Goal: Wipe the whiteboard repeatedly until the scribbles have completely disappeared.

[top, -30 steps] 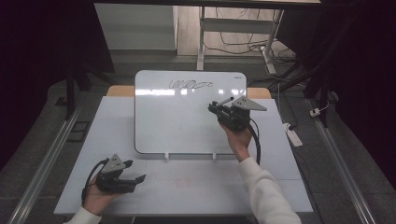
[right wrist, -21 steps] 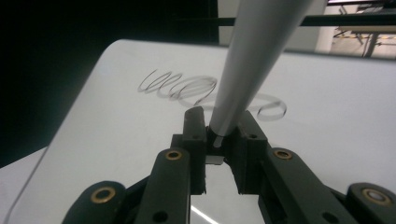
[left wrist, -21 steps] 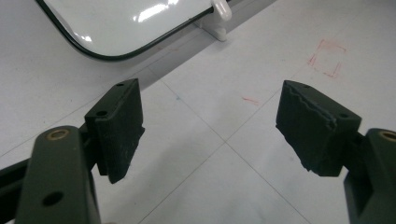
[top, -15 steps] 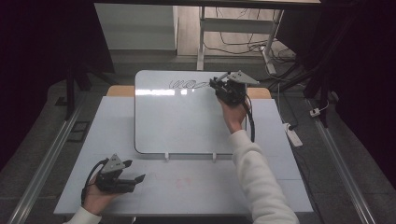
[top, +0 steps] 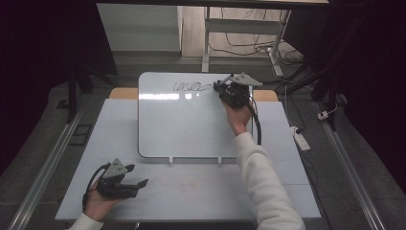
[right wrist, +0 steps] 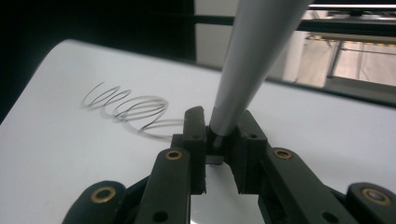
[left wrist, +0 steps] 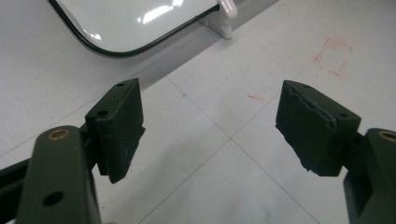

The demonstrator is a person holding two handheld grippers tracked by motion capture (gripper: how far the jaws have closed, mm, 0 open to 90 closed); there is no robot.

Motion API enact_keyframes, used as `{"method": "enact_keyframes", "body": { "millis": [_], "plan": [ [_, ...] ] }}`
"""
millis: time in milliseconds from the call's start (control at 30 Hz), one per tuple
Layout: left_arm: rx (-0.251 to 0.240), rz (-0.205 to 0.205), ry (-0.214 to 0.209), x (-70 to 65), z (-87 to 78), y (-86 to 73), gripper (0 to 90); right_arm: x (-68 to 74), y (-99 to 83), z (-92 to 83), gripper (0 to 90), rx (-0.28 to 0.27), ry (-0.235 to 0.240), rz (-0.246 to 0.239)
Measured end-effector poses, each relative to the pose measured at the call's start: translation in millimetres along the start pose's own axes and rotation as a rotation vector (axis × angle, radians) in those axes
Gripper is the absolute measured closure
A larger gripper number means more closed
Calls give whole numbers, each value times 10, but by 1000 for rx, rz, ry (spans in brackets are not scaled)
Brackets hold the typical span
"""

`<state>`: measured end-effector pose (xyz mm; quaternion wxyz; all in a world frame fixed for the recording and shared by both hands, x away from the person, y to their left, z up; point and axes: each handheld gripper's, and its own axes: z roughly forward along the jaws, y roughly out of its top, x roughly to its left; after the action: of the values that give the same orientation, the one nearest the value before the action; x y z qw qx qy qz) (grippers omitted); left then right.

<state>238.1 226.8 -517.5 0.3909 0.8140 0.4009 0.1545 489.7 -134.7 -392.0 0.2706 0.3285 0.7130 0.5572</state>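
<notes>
While the person's left hand [top: 95,203] rests at the near left corner of the table [top: 191,191], the left gripper [top: 136,184] in it lies low over the pale surface with its two jaws standing wide apart and nothing between them. In the left gripper view its rubber pads [left wrist: 121,128] are worn at the edges, and between them I see the bare table top, some faint red marks [left wrist: 334,56] on it, and further away the rounded near corner of the whiteboard [left wrist: 135,23] with a small white clip [left wrist: 226,9] at its edge.

The whiteboard [top: 191,120] lies flat in the middle of the table, reaching to the far side. Near its far edge there is a dark looping scribble [top: 191,87], like a row of coils.

To the right of the scribble, the right gripper [top: 221,87] is held over the far right part of the board by the right hand [top: 239,115], with a white sleeve [top: 261,177] behind it. In the right gripper view its jaws are closed on a grey marker [right wrist: 252,60], which stands tilted up and away from the jaws. The scribble [right wrist: 128,109] is just beside the jaws, on their left. Whether the marker tip touches the board, I cannot tell.
</notes>
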Motion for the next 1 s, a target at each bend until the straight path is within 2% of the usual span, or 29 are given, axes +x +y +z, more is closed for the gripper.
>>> {"method": "enact_keyframes", "body": {
  "millis": [67,100,133,167,200,233,267,333,367,400,500,533,567,600,633,667,700,733,800,833,867,900,933,967,1000],
  "plan": [
    [0,-1,2,2,-3,-4,240,-7,6,-13,776,-7,-22,-7],
    [0,-1,1,3,-4,-6,240,-65,13,-35,776,-25,-58,10],
    [0,0,1,2,-4,-7,240,-117,12,-56,775,-40,-73,43],
    [-2,-1,0,1,-3,-6,240,-141,6,-66,776,-47,-70,62],
    [-3,0,-1,3,-2,-4,240,-121,-13,-66,776,-45,-56,62],
    [-4,1,0,6,0,-2,241,-68,-36,-49,776,-29,-29,35],
    [-2,1,1,11,5,1,241,50,-82,-14,776,-5,9,-26],
    [1,1,-1,6,10,0,240,59,-84,-15,776,-5,6,-36],
    [1,2,1,2,10,-2,241,16,-76,-23,776,-19,2,-13],
    [1,3,0,-3,3,-5,241,-94,-52,-64,776,-56,-62,26],
    [-7,1,2,-6,-10,-3,241,-143,-53,-78,777,-73,-70,54],
    [-8,2,1,1,-10,2,242,-115,-63,-74,776,-66,-68,47],
    [-9,2,2,4,-6,4,242,-2,-89,-32,776,-31,-6,-6],
    [-7,1,3,7,1,5,242,44,-88,-14,776,-20,7,-45],
    [-2,1,2,8,10,5,242,33,-62,-10,776,-22,-4,-68],
    [-1,1,1,6,13,2,242,33,-62,-10,776,-22,-4,-68],
    [1,4,2,1,14,0,242,-9,-46,-17,776,-38,-19,-42],
    [0,4,2,-4,9,-2,242,-139,-21,-21,776,-74,-40,56],
    [-5,1,2,-2,3,1,242,-139,-24,-9,776,-73,-41,57],
    [-6,2,4,2,3,4,242,-37,-46,36,776,-53,-8,25],
    [-5,4,5,6,5,8,242,-37,-46,36,776,-53,-8,25],
    [-3,5,5,9,8,9,242,29,-56,62,777,-38,21,-6],
    [-1,5,4,7,13,7,242,40,-35,73,776,-28,22,-34],
    [1,6,4,5,13,5,242,40,-35,73,776,-28,22,-34],
    [0,5,5,1,11,1,242,-68,-8,40,776,-66,-21,26]
  ]
}}
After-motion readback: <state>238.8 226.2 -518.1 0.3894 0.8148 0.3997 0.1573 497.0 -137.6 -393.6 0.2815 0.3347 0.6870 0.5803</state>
